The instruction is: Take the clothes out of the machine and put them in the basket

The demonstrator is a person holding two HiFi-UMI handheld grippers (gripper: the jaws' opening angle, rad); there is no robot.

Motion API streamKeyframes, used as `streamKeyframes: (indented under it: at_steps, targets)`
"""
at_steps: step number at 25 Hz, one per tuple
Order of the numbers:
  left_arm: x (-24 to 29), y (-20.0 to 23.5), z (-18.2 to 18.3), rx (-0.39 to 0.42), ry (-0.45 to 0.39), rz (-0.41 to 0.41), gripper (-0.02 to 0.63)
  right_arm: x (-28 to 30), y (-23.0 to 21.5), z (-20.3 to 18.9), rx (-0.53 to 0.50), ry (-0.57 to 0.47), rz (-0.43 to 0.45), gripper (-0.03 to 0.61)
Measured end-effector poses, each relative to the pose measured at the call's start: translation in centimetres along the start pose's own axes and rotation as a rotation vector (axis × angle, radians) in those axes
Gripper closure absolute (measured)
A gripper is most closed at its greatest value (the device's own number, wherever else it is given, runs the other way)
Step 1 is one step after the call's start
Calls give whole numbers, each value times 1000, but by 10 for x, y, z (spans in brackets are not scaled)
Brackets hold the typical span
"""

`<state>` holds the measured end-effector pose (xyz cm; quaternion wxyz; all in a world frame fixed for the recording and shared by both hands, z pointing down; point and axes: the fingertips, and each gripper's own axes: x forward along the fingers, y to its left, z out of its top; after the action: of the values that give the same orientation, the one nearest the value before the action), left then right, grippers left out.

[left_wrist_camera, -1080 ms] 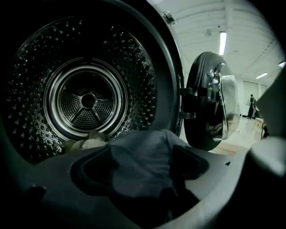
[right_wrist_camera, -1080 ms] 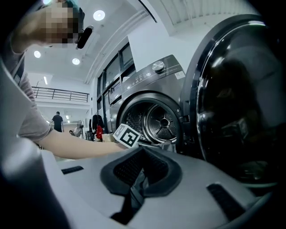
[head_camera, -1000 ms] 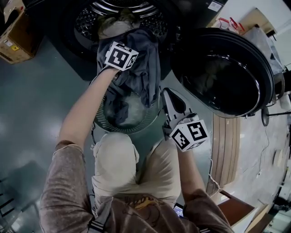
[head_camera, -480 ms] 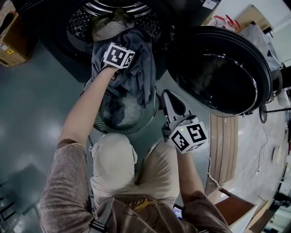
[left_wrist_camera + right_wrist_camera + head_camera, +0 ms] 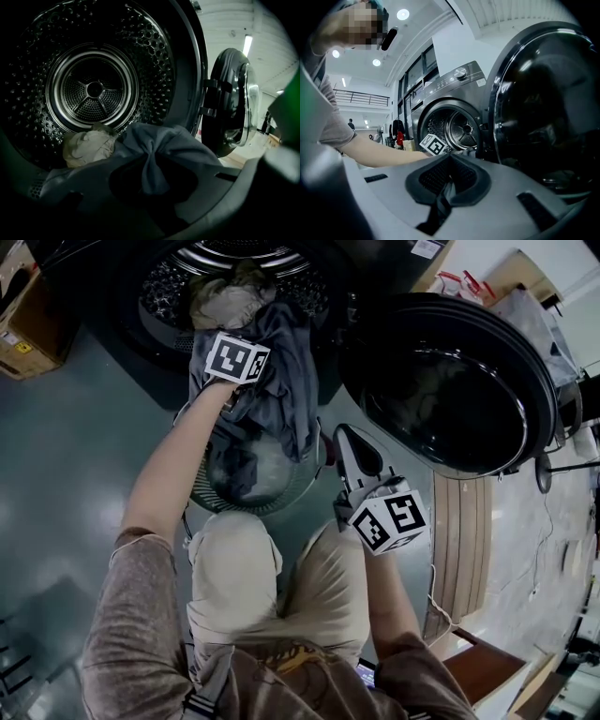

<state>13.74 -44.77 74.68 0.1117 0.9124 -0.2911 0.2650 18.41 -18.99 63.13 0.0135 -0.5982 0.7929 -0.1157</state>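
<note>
The left gripper fingers have just closed, clamping the grey garment at the drum mouth, upper centre, so we can drag it into the basket below. We hold the right gripper aside, fingers together, empty

No legible words or numbers anywhere. Yellow sticker on cardboard box: print too small. White label on machine: unreadable.
</note>
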Motion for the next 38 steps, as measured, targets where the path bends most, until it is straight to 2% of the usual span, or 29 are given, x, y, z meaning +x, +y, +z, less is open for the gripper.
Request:
streamKeyframes:
  at_steps: [12, 20, 28, 38]
  targets:
    - [-63, -30, -15, -5, -34, -69, 581, 7, 14, 6, -7, -22, 40, 581]
    - [-112, -62, -44, -7, -22, -139, 581, 13, 29, 6, -15, -23, 71, 581]
    - [-148, -97, -96, -12, 60, -253, 581, 20, 37, -1, -18, -9, 97, 581]
    - [-172, -132, -158, 13, 218, -408, 581, 33, 55, -15, -12, 19, 148, 581]
